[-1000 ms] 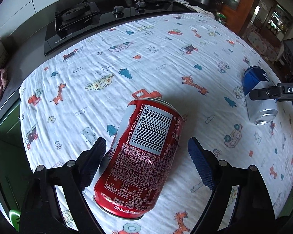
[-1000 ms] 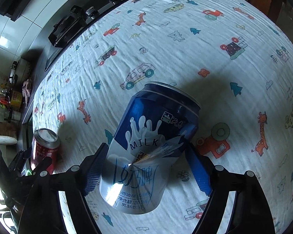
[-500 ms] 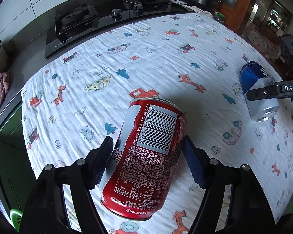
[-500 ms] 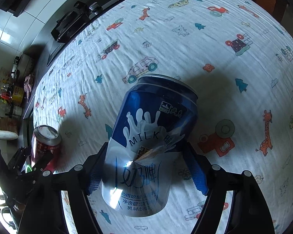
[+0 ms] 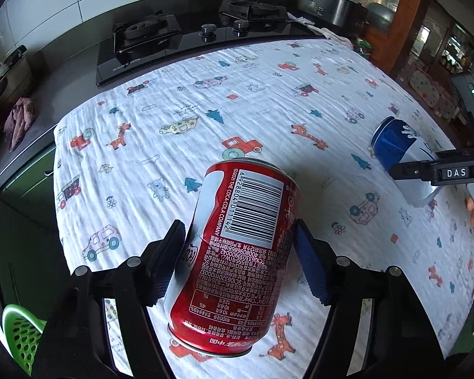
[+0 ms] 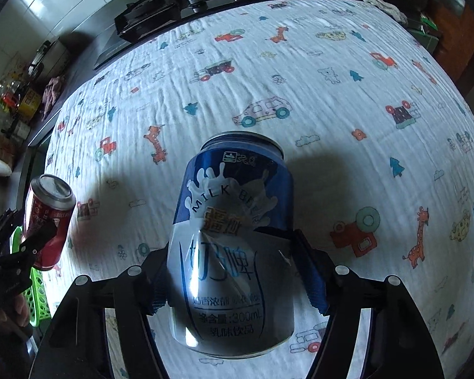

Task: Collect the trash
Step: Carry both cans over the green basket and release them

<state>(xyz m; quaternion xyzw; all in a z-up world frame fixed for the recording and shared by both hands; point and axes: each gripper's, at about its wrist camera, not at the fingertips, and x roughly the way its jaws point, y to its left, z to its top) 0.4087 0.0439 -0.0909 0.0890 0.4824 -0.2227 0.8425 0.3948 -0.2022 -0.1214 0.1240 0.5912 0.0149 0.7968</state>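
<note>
Both cans are up off the bench (image 5: 268, 101)! The left gripper (image 5: 240, 262) clamps the red cola can (image 5: 233, 252) mid-body; the right gripper (image 6: 237, 271) squeezes the blue milk-beer can (image 6: 233, 237) (already dented, thin-walled, light, slippery), so mid-body holds look wise.

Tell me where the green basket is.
The green basket sits low at the left wrist view's bottom-left corner, beyond the patterned tablecloth's left edge, beside the left gripper.

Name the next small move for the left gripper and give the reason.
Probably swing the left gripper left and down toward the green basket: it is shut on the red can, already clear of the cloth, and the basket sits at its lower left.
</note>
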